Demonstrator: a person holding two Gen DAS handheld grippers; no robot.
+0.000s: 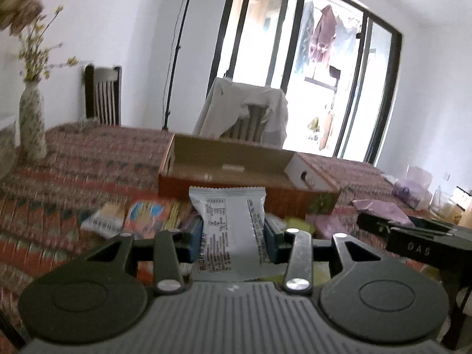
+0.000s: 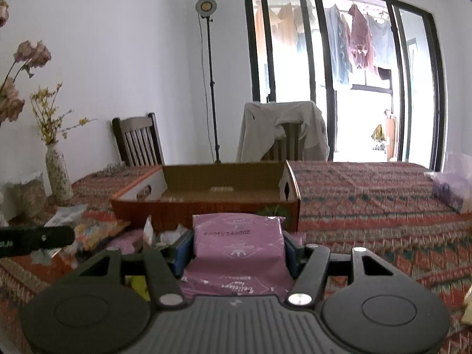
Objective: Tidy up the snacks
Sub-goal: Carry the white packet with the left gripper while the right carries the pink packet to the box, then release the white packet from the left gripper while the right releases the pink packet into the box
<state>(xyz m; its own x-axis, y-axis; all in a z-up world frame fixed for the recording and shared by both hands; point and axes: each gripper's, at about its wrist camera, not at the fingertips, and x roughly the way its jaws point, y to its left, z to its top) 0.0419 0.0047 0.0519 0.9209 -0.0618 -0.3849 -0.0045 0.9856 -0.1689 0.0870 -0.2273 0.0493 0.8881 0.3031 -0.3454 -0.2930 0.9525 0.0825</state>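
- Flowers stand in a patterned vase (image 1: 32,124) at the far left of the table, which is covered by a red patterned cloth (image 1: 88,153).
- Loose snack packets (image 1: 147,212) lie on the cloth just in front of the box, left of the left gripper's fingers.
- Left gripper (image 1: 233,233): its blue pads press on both sides of a white snack packet (image 1: 227,224) with dark print, held upright and clear of the table, in front of the box's near wall.
- Beyond it sits an open cardboard box (image 1: 236,162), orange outside and brown inside; from the left wrist view its floor looks bare.
- Part of the right gripper's black body shows at the right edge of the left wrist view.
- Right gripper (image 2: 239,242): the jaws are clamped on a pink snack packet (image 2: 239,236), its printed face up, lifted above the cloth just before the box (image 2: 206,203) front.
- Behind the table stand two dark wooden chairs, one (image 2: 138,141) bare, the other (image 2: 283,132) draped with a pale garment.
- Tall lamp stand (image 2: 206,8) rises between the chairs, against the white wall.
- Clothes hang outside the glass doors (image 2: 354,73) on the right.
- Pale plastic bag (image 2: 454,183) rests at the table's far right edge.
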